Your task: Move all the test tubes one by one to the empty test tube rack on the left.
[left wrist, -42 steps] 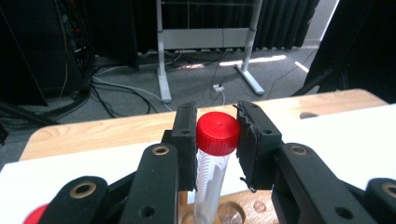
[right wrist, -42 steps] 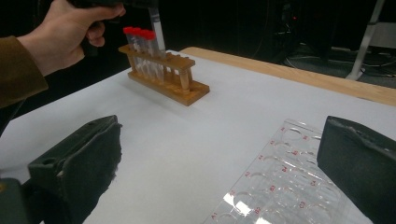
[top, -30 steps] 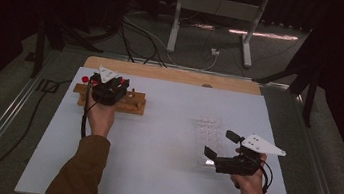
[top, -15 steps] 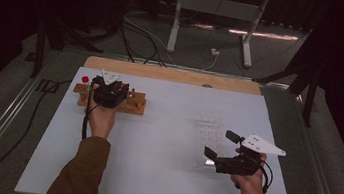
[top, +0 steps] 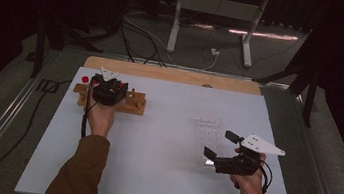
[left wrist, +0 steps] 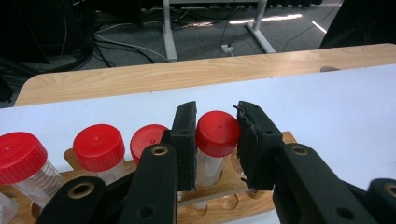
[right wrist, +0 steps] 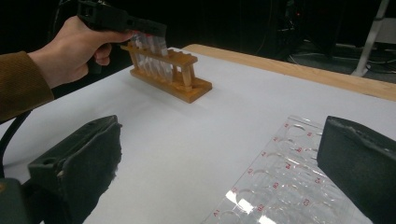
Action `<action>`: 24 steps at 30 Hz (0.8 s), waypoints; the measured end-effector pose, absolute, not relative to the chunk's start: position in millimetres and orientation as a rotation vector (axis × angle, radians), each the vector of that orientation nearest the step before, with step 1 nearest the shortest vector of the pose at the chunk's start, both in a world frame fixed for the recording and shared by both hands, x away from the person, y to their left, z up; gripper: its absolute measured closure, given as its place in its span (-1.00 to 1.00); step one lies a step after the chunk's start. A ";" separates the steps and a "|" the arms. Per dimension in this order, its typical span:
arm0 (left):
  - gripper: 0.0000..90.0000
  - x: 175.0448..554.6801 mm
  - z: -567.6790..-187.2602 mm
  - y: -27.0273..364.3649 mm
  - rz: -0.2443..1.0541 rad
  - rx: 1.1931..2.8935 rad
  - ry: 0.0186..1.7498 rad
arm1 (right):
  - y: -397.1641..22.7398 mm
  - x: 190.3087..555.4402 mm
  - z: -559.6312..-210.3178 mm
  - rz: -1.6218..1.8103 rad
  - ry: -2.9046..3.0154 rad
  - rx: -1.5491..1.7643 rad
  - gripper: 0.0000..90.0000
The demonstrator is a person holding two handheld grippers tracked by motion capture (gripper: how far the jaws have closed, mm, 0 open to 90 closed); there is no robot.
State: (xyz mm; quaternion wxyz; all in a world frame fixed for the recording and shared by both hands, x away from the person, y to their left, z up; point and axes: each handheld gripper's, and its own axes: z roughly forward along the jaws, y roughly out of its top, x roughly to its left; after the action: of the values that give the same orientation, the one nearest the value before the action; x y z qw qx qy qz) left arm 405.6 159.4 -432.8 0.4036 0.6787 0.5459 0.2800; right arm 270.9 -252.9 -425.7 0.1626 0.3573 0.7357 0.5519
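Tube rack [top: 131, 103] of pale wood is the landmark: it lies on the white table [top: 149, 175], close to that table's far left corner, just in front of the wooden strip [top: 173, 74] along the far edge. Well to the rack's right and nearer the person lies a clear plastic well plate [right wrist: 289, 186] with red letters and numbers beside its round wells.

Over the rack's left part sits the left gripper [left wrist: 217, 140], held from the near side by a hand [top: 100, 119] in a brown sleeve. Its jaws are pinching the red cap of one tube [left wrist: 216, 135], which stands upright in the rack with its clear body between the rails. Three more red-capped tubes [left wrist: 98, 149] stand in the rack to that tube's left as the left gripper view shows them.

Far from the rack, at the well plate's near edge, the right gripper [right wrist: 219, 168] hangs with its jaws spread wide, one on each side of the plate's corner, nothing held between them.
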 end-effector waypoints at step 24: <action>-0.79 373.6 -403.4 168.5 0.683 1.621 1.234 | -266.5 269.6 -425.8 1.552 2.031 1.030 -1.00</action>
State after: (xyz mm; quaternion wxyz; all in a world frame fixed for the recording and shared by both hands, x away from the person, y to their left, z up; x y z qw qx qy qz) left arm 373.6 168.5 -403.4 0.4762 0.6634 0.5051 0.2793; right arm 269.6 -266.5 -425.8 0.1915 0.3669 0.7233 0.5528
